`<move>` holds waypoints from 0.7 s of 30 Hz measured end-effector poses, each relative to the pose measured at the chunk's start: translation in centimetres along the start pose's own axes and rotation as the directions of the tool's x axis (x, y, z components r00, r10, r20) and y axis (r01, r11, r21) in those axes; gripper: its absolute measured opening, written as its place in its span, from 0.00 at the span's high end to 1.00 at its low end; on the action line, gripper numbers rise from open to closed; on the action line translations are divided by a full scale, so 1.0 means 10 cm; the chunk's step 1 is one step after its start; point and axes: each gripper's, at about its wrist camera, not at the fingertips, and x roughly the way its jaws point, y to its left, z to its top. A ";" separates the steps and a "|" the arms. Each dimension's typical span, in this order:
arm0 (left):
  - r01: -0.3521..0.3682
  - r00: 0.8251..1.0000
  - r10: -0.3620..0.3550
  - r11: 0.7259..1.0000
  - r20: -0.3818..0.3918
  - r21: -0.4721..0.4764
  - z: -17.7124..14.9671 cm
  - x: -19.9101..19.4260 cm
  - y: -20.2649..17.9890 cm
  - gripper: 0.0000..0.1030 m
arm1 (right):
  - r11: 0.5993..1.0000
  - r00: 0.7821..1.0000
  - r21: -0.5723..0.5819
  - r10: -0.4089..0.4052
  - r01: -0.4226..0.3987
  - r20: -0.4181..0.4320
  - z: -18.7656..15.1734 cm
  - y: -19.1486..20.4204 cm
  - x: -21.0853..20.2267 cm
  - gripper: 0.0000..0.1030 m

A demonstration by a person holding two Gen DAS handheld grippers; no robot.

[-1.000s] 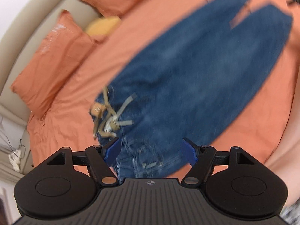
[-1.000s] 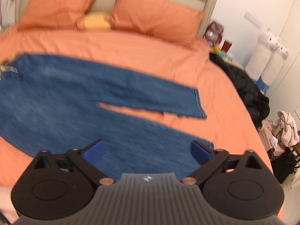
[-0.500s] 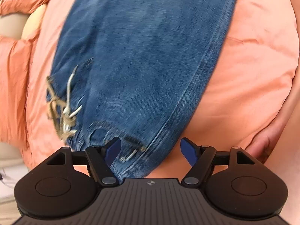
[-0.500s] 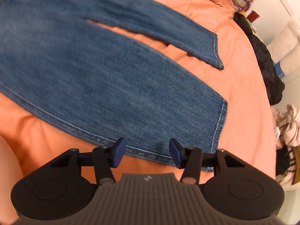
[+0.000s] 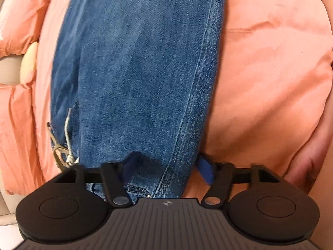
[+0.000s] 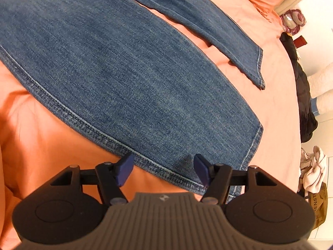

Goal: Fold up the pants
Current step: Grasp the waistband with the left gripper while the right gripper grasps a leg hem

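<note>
- Bed [image 6: 276,108] — orange sheet, with the jeans [image 6: 124,73] spread flat across it, 2 legs apart.
- Left gripper [image 5: 166,167] straddles the jeans' side seam near the waist; jaws just closing, part open, pads not clearly pressing.
- Right gripper [image 6: 163,169] over the near leg's seam by the hem — jaws just opening, gripping nothing.

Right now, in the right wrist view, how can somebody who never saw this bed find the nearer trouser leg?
Start from the orange bed sheet that fills the view. Blue jeans lie flat on it, their two legs running toward the right. The nearer leg is the broad one directly ahead of the right gripper; the far leg looks narrower and lies beyond an orange gap.
</note>
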 end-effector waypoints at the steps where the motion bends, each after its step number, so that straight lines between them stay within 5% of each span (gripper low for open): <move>1: -0.025 1.000 0.025 1.000 0.000 0.001 0.00 -0.01 -0.02 0.58 | 1.000 1.000 0.001 -0.001 0.001 0.007 -0.01 0.00 0.00 0.41; 4: -0.028 1.000 0.028 1.000 0.004 -0.006 0.00 -0.05 -0.06 0.88 | 1.000 1.000 0.001 -0.005 0.005 0.019 -0.08 0.01 -0.04 0.41; 5: -0.040 0.999 0.040 0.999 0.007 -0.016 -0.01 -0.07 -0.07 0.91 | 1.000 1.000 -0.003 -0.007 0.007 0.020 -0.10 0.00 -0.04 0.42; 12: -0.113 0.992 0.121 0.965 0.021 -0.237 0.04 -0.36 0.16 0.92 | 0.999 0.998 -0.054 -0.001 0.004 0.059 -0.25 0.03 -0.09 0.53; 19: -0.128 0.986 0.165 0.847 0.026 -0.516 0.18 -0.66 0.59 0.93 | 0.994 0.994 -0.106 0.010 0.002 0.110 -0.29 0.19 -0.07 0.57; 20: -0.130 0.985 0.172 0.833 0.028 -0.537 0.18 -0.69 0.64 0.93 | 0.995 0.993 -0.100 0.001 0.011 0.120 -0.28 0.20 -0.06 0.61; 21: -0.135 0.983 0.181 0.823 0.029 -0.551 0.20 -0.72 0.67 0.93 | 0.995 0.991 -0.094 -0.008 0.021 0.133 -0.28 0.21 -0.05 0.78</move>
